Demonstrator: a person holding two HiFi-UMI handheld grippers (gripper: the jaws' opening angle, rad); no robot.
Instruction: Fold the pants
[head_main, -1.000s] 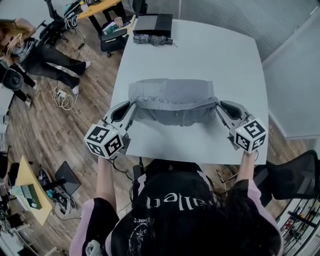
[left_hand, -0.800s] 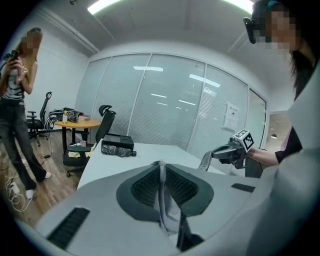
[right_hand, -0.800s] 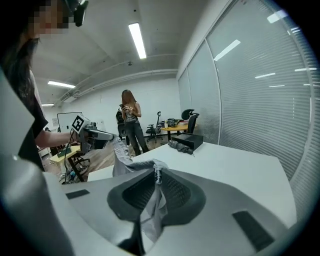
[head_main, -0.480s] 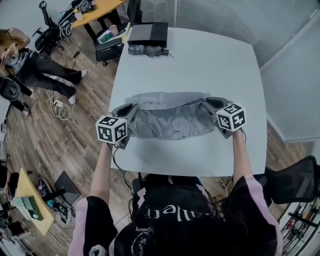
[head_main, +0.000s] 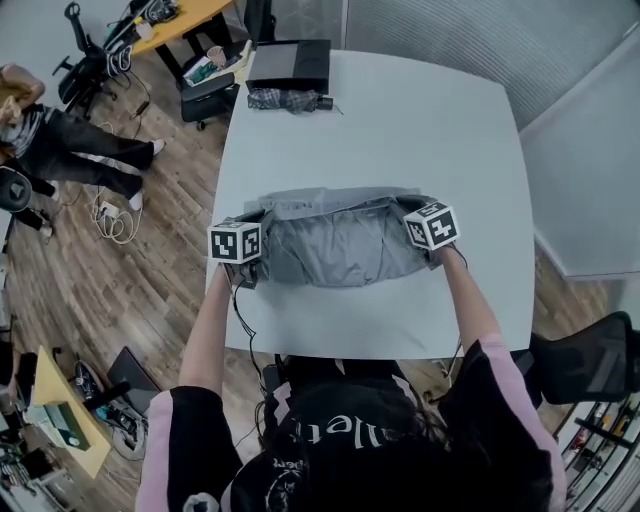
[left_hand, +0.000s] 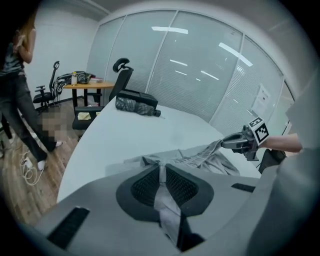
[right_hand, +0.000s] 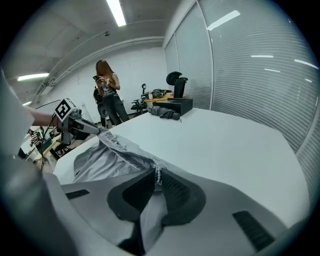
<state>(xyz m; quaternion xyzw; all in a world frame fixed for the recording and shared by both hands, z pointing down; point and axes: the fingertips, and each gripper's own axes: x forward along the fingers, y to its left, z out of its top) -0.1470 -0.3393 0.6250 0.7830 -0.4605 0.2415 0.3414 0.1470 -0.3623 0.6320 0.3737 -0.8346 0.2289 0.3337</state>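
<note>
- Jaws narrow, both clamped on cloth: left tool (head_main: 256, 218) and right tool (head_main: 408, 207) each pinch one end of the grey thin-fabric pants (head_main: 335, 248).
- Pants lie mid-way across the white rounded desk (head_main: 420, 120), slightly toward its near edge.
- Risk: uneven lowering would skew the fold, and thin cloth could slip from a pinch.

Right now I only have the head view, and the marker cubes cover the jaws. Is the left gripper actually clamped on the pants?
Observer: Yes. In its own view the left gripper is shut on a strip of the grey pants.
Operator: Right one?
Observer: Same: the right gripper is shut on the gathered edge.
Operator: Edge down on the table?
Observer: No. From the left gripper view the held edge runs raised above the table, with cloth draping down below it.
</note>
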